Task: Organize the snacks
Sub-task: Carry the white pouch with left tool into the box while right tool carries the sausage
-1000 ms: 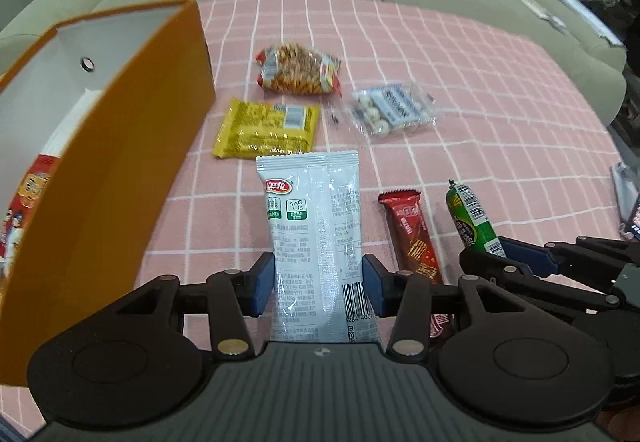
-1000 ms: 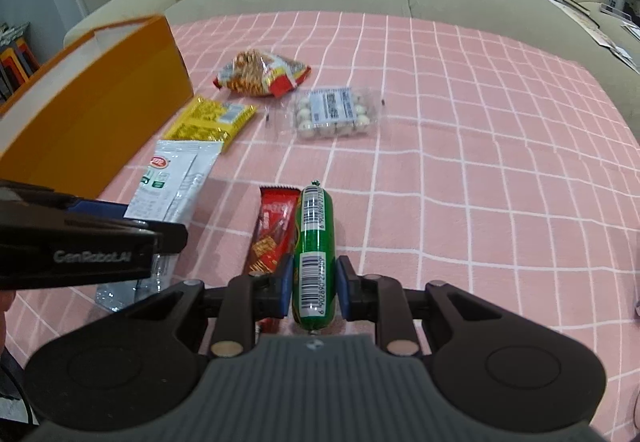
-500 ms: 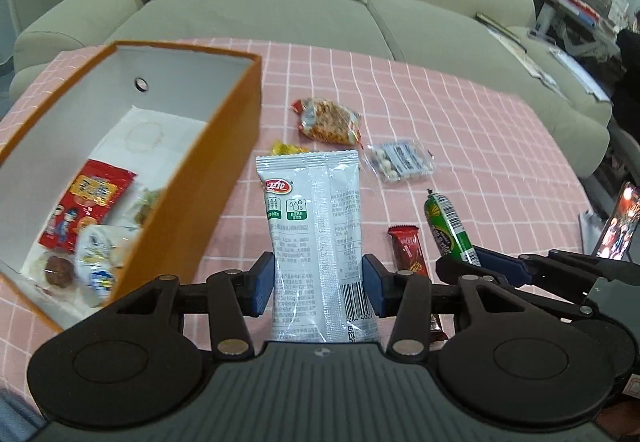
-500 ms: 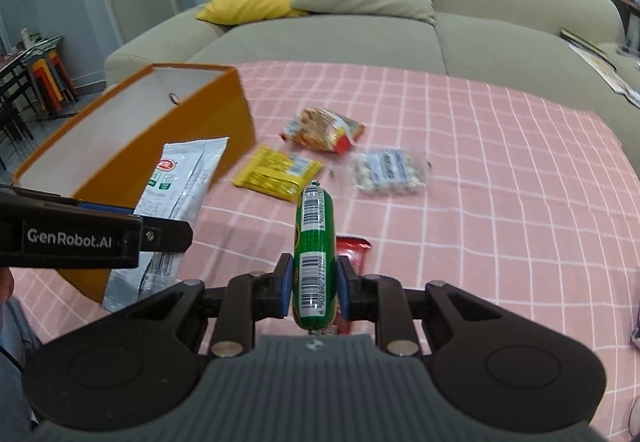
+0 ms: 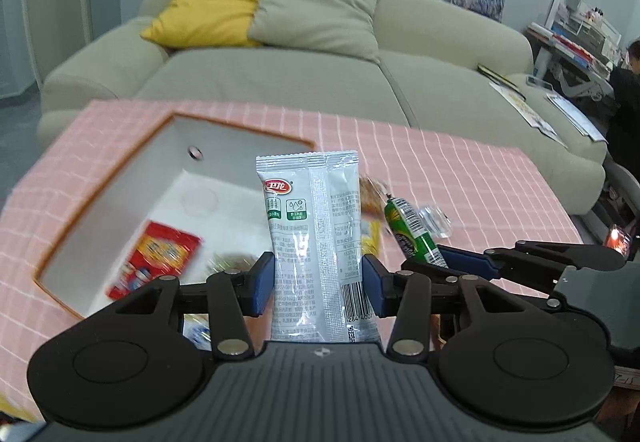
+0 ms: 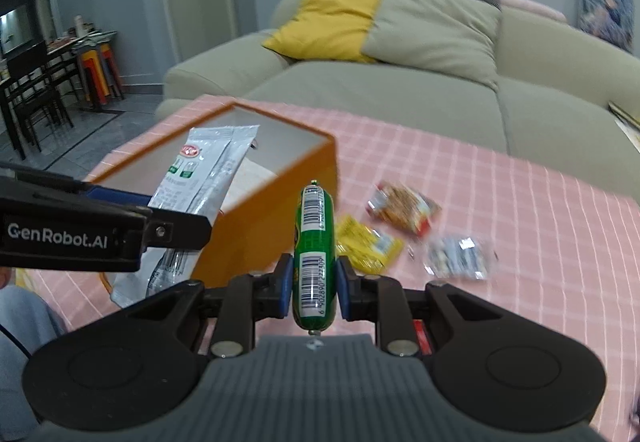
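Note:
My left gripper [image 5: 318, 288] is shut on a white snack packet [image 5: 316, 226] that stands upright between its blue pads, raised over the open orange box [image 5: 100, 194]. The same packet [image 6: 204, 178] shows in the right wrist view, above the box [image 6: 280, 210], with the left gripper [image 6: 120, 230] seen from the side. My right gripper [image 6: 311, 288] is shut on a green sausage stick [image 6: 314, 242], held above the table right of the box; the stick [image 5: 412, 234] shows in the left view too. Inside the box lies a red snack bag [image 5: 160, 254] among other packets.
On the pink checked tablecloth [image 6: 520, 202] lie a yellow packet [image 6: 368, 244], an orange-red snack bag [image 6: 404, 208] and a clear bag of white pieces [image 6: 460, 256]. A red bar [image 6: 420, 334] peeks out below my right gripper. A sofa [image 5: 280, 82] with cushions runs behind the table.
Both grippers have risen with their snacks and swung left towards the orange box. The box's inside has come into view under the white packet.

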### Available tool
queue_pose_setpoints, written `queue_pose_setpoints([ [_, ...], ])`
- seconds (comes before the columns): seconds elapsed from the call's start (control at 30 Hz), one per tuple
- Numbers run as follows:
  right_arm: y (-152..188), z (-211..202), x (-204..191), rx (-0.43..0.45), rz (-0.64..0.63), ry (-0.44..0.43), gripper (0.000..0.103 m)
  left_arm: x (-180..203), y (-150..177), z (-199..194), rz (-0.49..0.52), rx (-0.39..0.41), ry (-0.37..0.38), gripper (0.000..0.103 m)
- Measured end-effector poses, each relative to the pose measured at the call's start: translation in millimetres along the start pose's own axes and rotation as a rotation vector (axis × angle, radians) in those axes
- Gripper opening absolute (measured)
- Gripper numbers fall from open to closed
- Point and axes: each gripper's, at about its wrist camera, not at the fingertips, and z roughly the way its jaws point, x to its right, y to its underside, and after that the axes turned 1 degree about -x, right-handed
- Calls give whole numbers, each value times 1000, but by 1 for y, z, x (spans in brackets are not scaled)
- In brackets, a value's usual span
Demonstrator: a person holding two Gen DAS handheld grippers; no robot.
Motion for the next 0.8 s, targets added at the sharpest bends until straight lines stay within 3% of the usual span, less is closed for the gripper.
queue_pose_setpoints([
  [0.3,-47,20,-45,27,-116,-67,19,-39,-30,-11,33,35,-84,53],
  [0.57,-75,58,-78,-14,-223,-100,19,-64,-42,5,82,-41,-148,53],
  [0.8,-83,102,-105,-77,-377,-70,19,-82,-42,39,107,-142,-175,53],
])
